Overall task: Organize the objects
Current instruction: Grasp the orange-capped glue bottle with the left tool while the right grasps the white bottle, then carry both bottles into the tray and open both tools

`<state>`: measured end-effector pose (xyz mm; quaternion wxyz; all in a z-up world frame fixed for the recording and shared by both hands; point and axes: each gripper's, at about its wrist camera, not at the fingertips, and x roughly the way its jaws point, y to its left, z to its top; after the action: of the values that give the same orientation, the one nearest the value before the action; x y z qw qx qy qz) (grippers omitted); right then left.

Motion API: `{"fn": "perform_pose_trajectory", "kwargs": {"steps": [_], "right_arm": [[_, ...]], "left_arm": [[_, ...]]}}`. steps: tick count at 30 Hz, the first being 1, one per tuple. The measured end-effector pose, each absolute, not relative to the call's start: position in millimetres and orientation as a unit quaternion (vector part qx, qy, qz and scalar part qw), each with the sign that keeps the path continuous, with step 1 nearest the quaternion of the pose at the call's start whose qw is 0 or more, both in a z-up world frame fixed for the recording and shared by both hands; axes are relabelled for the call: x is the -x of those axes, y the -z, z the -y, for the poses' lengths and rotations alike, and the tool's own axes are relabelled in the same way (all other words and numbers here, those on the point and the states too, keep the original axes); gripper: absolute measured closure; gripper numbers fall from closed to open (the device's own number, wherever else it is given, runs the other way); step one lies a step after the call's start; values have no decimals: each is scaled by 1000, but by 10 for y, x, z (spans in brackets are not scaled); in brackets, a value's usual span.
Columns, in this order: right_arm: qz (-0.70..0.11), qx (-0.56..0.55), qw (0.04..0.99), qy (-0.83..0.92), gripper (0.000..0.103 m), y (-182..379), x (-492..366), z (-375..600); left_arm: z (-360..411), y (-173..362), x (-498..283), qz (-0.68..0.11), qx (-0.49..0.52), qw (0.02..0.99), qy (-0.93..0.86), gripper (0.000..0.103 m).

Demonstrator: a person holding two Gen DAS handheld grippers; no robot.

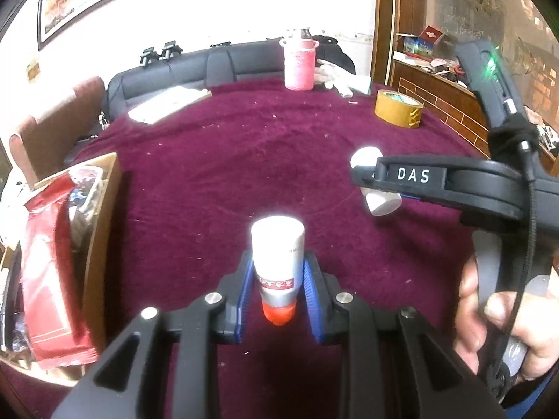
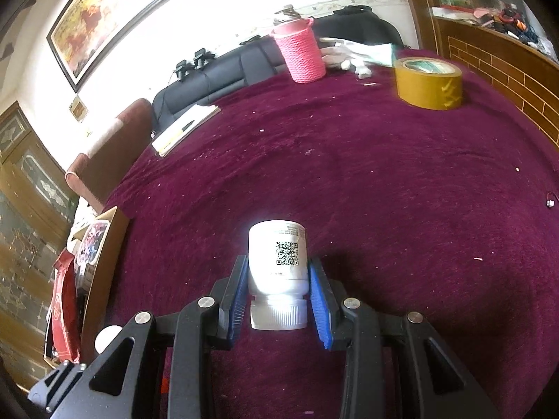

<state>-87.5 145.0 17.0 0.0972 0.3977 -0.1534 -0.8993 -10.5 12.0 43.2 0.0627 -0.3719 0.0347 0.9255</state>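
Two bottles in my fingers: left gripper (image 1: 276, 281) pinches a silver orange-capped bottle (image 1: 277, 262); right gripper (image 2: 277, 288) pinches a white QR-labelled bottle (image 2: 277, 272), caps toward six o'clock.

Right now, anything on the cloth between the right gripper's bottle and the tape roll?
Nothing but bare maroon cloth with small crumbs between the white bottle and the tape roll, clearest in the right wrist view.

Your left gripper (image 1: 277, 291) has a black frame of triangular cut-outs, four silver screw heads across the linkage, and ribbed blue pads (image 1: 243, 291) lining both fingers. Your right gripper (image 2: 278, 288) is built identically. Seen from the left camera, its black body carries a white "DAS" label (image 1: 413, 175), a green indicator light (image 1: 492, 63) and a braided black cable (image 1: 529, 244).
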Motion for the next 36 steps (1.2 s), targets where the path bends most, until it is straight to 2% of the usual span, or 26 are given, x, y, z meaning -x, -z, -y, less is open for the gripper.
{"fn": "perform_pose_trajectory", "kwargs": {"steps": [16,36], "right_arm": [[129,-393,133,901,66,-279,584,-1010],[60,-387,238,889,66,-647,304,228]], "left_arm": [[272,-715,-245,-21,317,30,-948,77],[1497,-888,-541,73,279,-54,-956,77]]}}
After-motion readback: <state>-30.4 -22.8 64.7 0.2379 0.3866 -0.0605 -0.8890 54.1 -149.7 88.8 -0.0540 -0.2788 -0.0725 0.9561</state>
